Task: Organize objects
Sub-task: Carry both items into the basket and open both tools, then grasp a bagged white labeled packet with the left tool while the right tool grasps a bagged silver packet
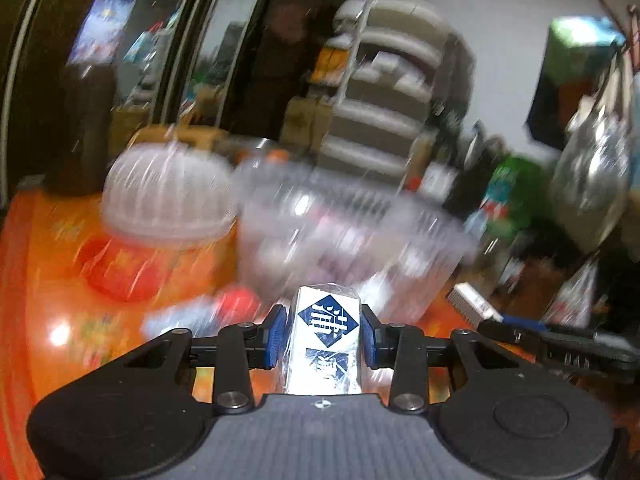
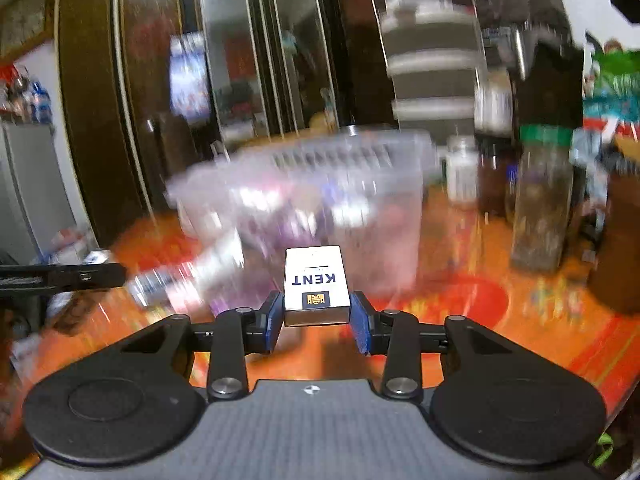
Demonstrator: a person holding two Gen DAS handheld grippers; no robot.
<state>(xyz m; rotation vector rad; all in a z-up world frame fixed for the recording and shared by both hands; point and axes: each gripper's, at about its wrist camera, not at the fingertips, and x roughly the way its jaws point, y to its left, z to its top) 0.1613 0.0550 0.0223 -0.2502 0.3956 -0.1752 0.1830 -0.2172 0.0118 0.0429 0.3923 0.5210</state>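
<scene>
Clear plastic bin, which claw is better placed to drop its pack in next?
Probably right: the right claw holds the Kent pack squarely facing the clear bin, though blur hides distance.

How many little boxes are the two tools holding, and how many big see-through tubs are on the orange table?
White box with blue diamond mark, in the left tool: 1
Kent cigarette pack, in the right tool: 1
Clear plastic tub on the orange table: 1
Total: 3

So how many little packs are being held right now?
2: a wrapped blue-and-white pack in the left gripper, a Kent pack in the right gripper. Blur may hide others.
</scene>
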